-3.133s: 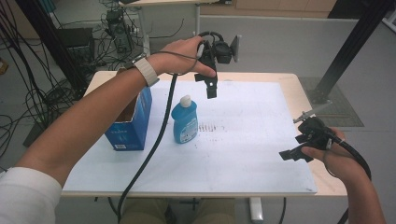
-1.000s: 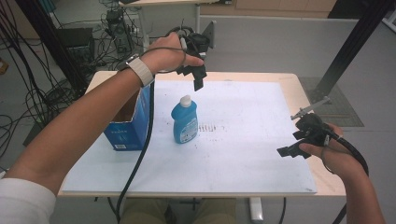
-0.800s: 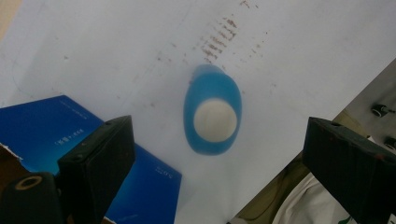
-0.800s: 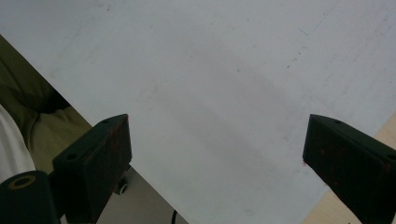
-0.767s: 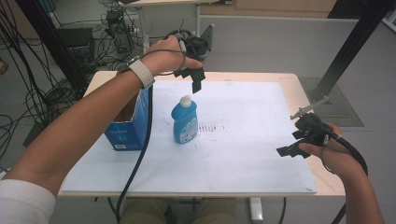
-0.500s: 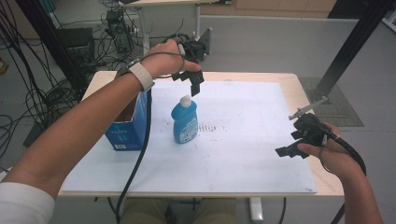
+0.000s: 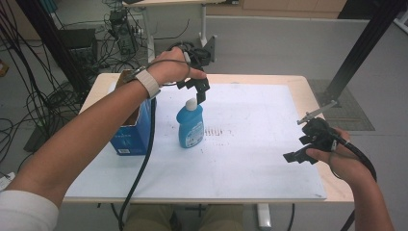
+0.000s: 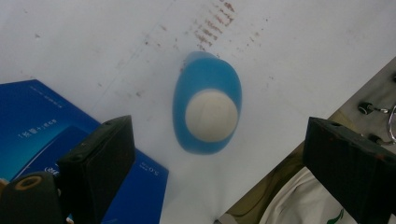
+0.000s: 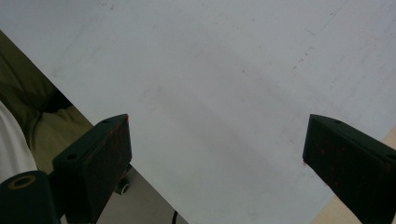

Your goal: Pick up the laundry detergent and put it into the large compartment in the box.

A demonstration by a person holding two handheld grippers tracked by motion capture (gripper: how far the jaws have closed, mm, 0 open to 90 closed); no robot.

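Observation:
A blue bottle [image 7: 190, 126] with a white cap [image 7: 191, 103] stands upright on the white sheet [image 7: 250, 144], left of the middle. My left gripper [image 7: 193, 90] hangs open right above the cap and points straight down. In the left gripper view the blue bottle [image 8: 207, 108] and its round cap [image 8: 211, 116] lie below and between the spread jaws, untouched. My right gripper [image 7: 308, 146] is open and held low over the sheet's right side, near the front edge, with nothing between its jaws. The right gripper view looks down on the bare white sheet [image 9: 224, 93].
A blue carton [image 7: 131, 134] stands just left of the bottle, partly under my left forearm; the blue carton [image 8: 42, 126] also shows beside the left jaw. The wooden table [image 7: 293, 82] edges out around the sheet. Cables and equipment [image 7: 120, 29] lie on the floor behind the table.
My left gripper has come from the far side of the table toward me and down, stopping over the bottle's cap. The right gripper has barely shifted.

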